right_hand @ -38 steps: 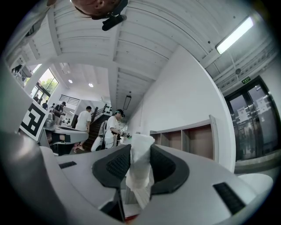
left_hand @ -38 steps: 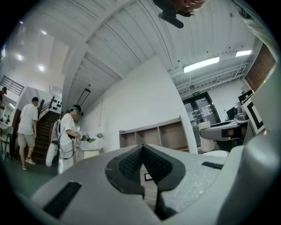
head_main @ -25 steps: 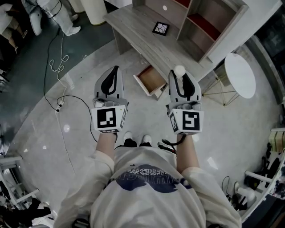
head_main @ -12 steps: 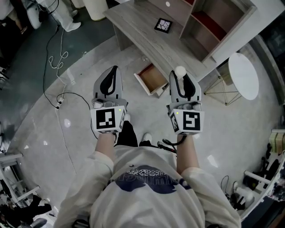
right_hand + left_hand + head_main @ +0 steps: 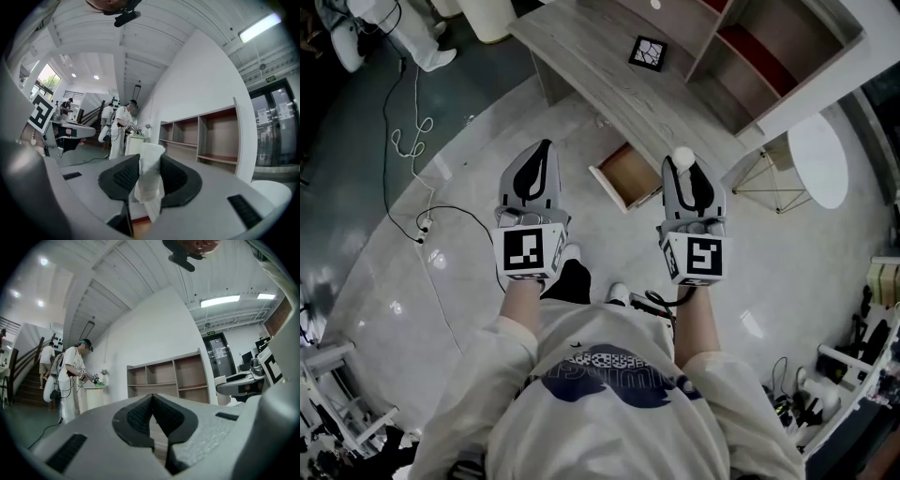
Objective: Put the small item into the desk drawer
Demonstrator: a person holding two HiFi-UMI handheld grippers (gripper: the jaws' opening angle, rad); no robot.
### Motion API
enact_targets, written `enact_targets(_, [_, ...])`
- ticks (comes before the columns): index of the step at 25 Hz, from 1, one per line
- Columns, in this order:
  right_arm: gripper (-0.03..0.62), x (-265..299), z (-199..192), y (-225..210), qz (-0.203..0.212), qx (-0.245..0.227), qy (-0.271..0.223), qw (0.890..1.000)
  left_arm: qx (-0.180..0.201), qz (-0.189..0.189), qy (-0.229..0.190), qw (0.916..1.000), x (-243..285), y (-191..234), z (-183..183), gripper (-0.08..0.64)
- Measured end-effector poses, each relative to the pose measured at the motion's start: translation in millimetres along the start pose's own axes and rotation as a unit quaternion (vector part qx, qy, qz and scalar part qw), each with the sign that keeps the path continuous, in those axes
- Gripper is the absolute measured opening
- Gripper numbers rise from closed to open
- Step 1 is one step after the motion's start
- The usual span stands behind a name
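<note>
My right gripper (image 5: 681,165) is shut on a small white item (image 5: 681,156) that sticks out beyond its fingertips. In the right gripper view the white item (image 5: 149,180) stands upright between the dark pads (image 5: 176,177) of that gripper (image 5: 149,163). My left gripper (image 5: 543,150) is shut with nothing in it, and in the left gripper view its jaws (image 5: 152,404) meet. The wooden desk drawer (image 5: 628,175) stands open under the grey desk (image 5: 609,80), on the floor side between and ahead of both grippers. Both grippers hang above the floor, short of the drawer.
A black framed tile (image 5: 648,53) lies on the desk. A shelf unit (image 5: 769,42) stands behind it. A white round side table (image 5: 818,159) is to the right. A cable (image 5: 408,141) runs over the floor at left. A person (image 5: 72,376) stands in the background.
The desk and open drawer have come lower and closer in the head view as the person steps forward. Both grippers keep their pose, and the white item stays held.
</note>
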State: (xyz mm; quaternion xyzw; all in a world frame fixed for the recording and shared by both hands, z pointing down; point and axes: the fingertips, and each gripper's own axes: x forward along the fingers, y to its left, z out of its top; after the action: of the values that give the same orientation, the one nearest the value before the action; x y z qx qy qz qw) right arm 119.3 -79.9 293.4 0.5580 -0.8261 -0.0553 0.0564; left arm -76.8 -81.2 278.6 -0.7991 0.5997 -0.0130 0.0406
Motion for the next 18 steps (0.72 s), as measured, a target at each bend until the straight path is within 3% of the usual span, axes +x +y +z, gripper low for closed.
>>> enact_targets(6, [0.123,38.8,-44.7,3.4,-0.009,-0.002,0.061,0.998,-0.014,-0.019,0.018,0.9995,34.3,19.5,-28.2,0.008])
enact_targets(18, [0.123,100.2,-155.9,25.6,0.023,-0.011,0.183,0.983,-0.042,-0.036,0.069,0.9960,66.0,43.8,-93.9,0.008])
